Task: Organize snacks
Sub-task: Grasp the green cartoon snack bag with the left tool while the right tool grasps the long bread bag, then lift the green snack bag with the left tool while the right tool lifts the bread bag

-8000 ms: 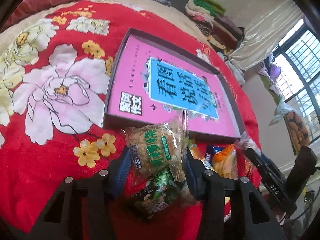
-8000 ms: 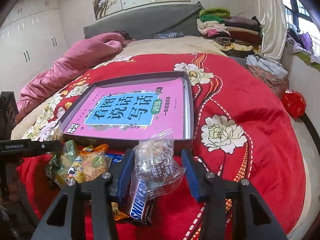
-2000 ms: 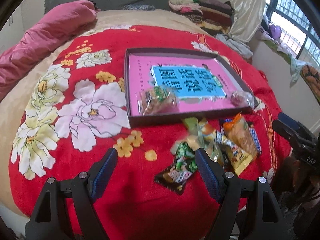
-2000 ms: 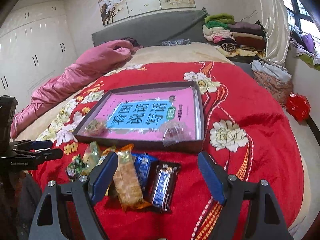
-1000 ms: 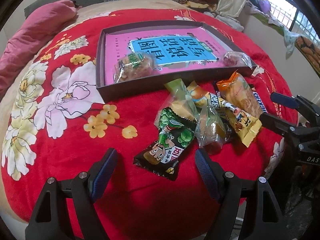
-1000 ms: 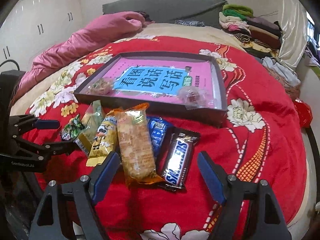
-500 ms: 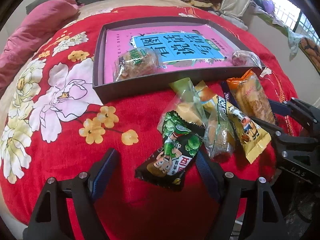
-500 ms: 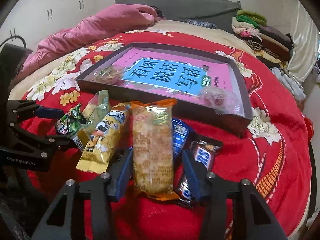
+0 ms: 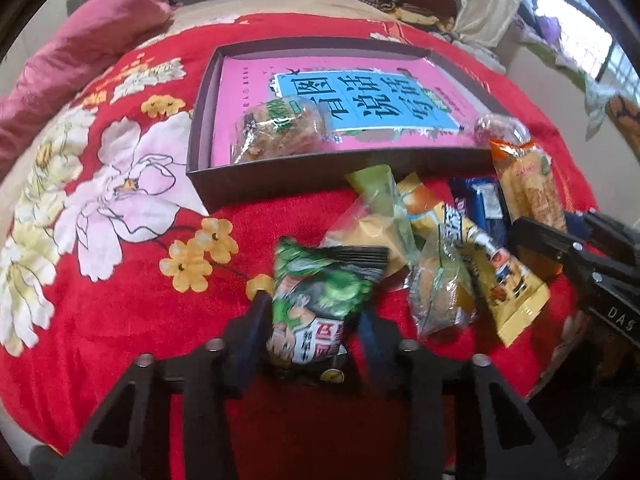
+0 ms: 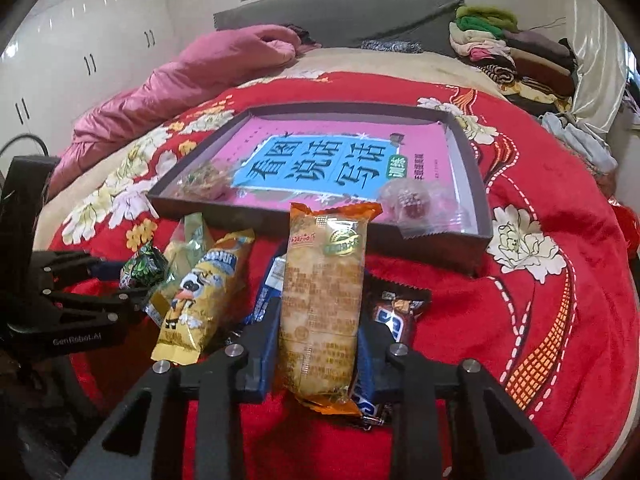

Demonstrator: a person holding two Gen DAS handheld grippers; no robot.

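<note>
My left gripper (image 9: 314, 312) has its jaws closing, and the blue pads press a crumpled green snack packet (image 9: 324, 276). In the right wrist view my right gripper (image 10: 318, 320) is also closing, its pads against the sides of a long orange cracker packet (image 10: 324, 264). A dark shallow box (image 9: 280, 178) lined with a pink book lies behind the pile. It holds a clear cracker pack (image 9: 276, 132) and a clear-wrapped candy (image 9: 500, 130). A yellow packet (image 10: 204, 292), a blue packet (image 9: 482, 204), a clear bun pack (image 9: 440, 292) and a Snickers bar (image 10: 394, 316) lie on the red blanket.
The bed's red floral blanket (image 9: 120, 184) drops away at its near edge under both grippers. A pink quilt (image 10: 192, 76) lies far left, and folded clothes (image 10: 516, 56) are stacked far right. A window (image 9: 580, 32) is at the right in the left wrist view.
Both pairs of jaws have closed in from wide open. The left pair now pinches the green packet, which has crumpled. The right pair has narrowed onto the orange packet.
</note>
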